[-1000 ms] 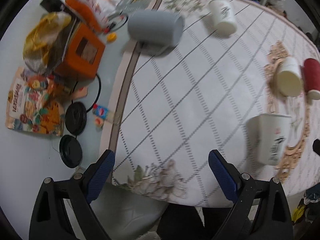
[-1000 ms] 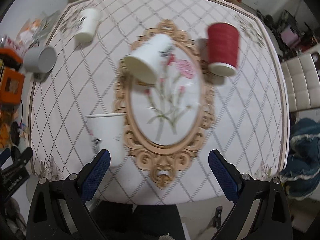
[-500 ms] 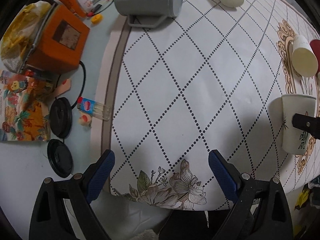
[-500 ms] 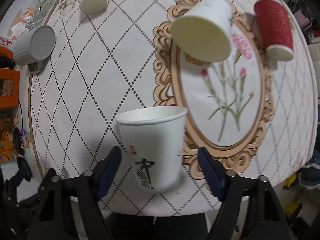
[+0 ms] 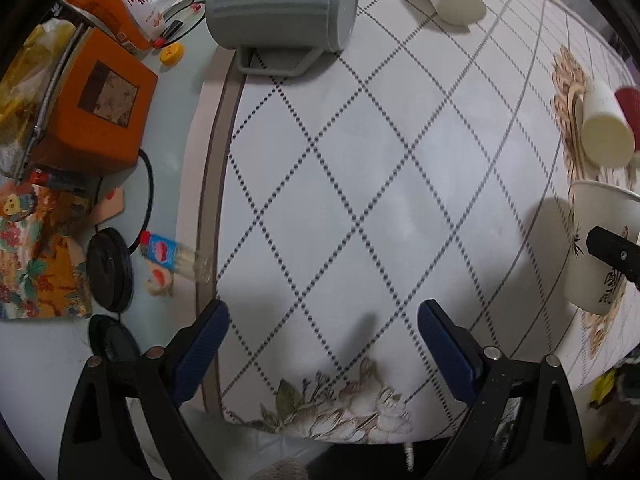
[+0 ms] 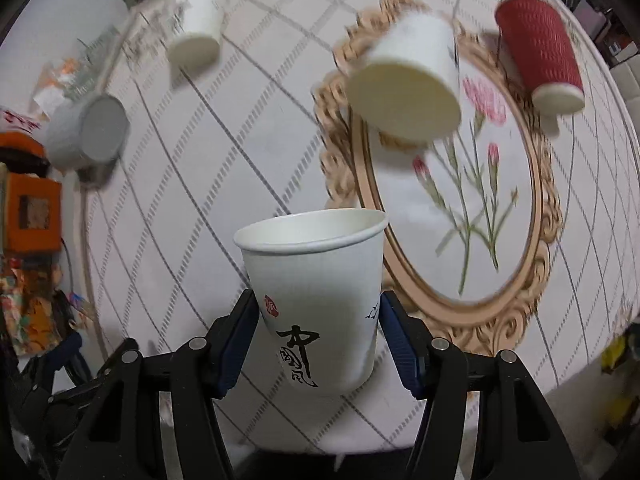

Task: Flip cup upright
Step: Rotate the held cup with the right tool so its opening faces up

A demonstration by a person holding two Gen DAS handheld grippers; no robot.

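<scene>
Right hand-held gripper now closed around upright paper cup

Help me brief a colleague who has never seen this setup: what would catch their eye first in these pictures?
First, the white paper cup with black calligraphy, standing mouth-up between the right gripper fingers, which close in on its sides. Behind it, a plain white cup and a red ribbed cup sit by the ornate oval frame print. From the left wrist view, a grey ribbed mug lies on its side at the mat's far edge, beside the open left gripper.
</scene>
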